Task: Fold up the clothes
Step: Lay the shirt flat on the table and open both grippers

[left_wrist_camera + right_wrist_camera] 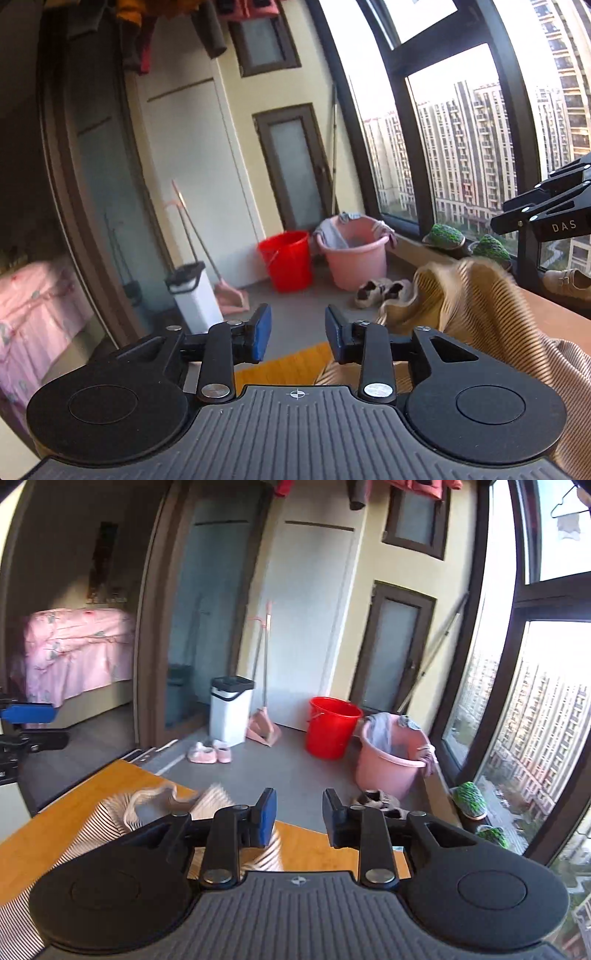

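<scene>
Striped cloth (pixel 476 306) lies bunched at the right of the left wrist view, a tan-and-cream ribbed garment blurred in places, spreading from mid-right down to the lower right corner over a wooden table (pixel 554 306). The left gripper (pixel 297 334) sits at lower centre with its blue-padded fingers (pixel 261 332) parted and nothing between them; the cloth is just beside the right-hand finger, and I cannot tell whether they touch. At the right edge of this view a black part of the other tool shows above the table.

In the right wrist view the same garment (pixel 122 823) sits in the lower left of the frame on the orange-brown tabletop (pixel 74 805), partly behind the left-hand finger. The right gripper (pixel 299 821) also has its fingers (pixel 267 819) apart, with bare table and floor showing through the gap.

Behind, on the grey floor, stand a red bucket (pixel 332 731), a pink tub (pixel 391 757) draped with rags, and a white bin (pixel 231 709). Tall windows (pixel 461 147) fill the upper right.
</scene>
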A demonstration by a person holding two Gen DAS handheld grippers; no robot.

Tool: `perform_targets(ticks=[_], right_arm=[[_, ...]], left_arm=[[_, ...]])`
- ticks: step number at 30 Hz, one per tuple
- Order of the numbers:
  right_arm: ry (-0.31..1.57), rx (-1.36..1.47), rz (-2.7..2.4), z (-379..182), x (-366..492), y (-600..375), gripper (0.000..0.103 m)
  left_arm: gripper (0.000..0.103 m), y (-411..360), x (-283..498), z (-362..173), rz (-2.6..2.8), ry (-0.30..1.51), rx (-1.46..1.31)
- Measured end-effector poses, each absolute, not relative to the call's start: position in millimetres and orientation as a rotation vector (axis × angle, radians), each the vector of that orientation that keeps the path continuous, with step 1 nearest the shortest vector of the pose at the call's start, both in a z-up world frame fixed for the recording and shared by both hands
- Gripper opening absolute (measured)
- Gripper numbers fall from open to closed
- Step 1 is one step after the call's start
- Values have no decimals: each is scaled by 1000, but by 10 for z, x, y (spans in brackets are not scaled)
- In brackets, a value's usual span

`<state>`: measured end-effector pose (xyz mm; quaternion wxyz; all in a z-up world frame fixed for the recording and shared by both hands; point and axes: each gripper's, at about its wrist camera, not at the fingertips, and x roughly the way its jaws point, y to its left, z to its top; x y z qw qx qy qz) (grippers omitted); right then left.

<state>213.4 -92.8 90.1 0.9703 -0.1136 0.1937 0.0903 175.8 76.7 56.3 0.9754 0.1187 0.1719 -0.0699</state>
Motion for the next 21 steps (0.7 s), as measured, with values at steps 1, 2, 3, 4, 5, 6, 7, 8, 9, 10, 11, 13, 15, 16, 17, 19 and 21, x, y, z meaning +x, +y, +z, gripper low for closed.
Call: perform_targets(ticks=[1,2,3,4,5,6,7,8,9,10,11,13,15,16,17,19,21], right_arm=[[390,-235,168,842,2131,-966,29],[398,-240,167,786,2096,-997,30],[408,-248,167,724,2046,-1020,31],[420,-252,171,641,1973,-1036,31],[439,-239,180,567,1904,-1044,31],[457,-224,189,494,1836,-1050,33],[482,-203,212,429,1756,-1029,39],[505,-183,236,364,1676,-1006,41],[516,-186,267,308,1579,-946,44],[517,-218,293,271,1492,-854,46],[518,-250,319,233,1404,-763,46],[515,-309,358,202,1302,-578,46],[528,-314,369,214,1359,-481,46],[540,-309,357,217,1416,-453,47],[567,-295,337,188,1499,-441,47],[624,-271,315,101,1614,-445,51],[647,-318,281,-41,1633,-409,53]], left_arm=[[72,811,1744,525,-146,372,222],[79,854,1729,487,-152,398,205],[80,898,1715,449,-157,424,188],[80,941,1701,411,-162,450,171],[80,985,1686,373,-168,475,154],[80,1004,1660,328,-182,503,122],[80,1010,1630,284,-199,524,92],[82,997,1581,213,-220,550,61],[84,976,1544,156,-233,569,45],[85,943,1507,91,-243,585,40],[86,880,1464,14,-260,603,41],[86,779,1384,-131,-289,631,44],[87,690,1343,-247,-314,665,49],[87,641,1327,-291,-315,675,51],[87,604,1295,-347,-309,682,48],[87,569,1217,-403,-307,685,22],[92,539,1127,-431,-316,690,-4]])
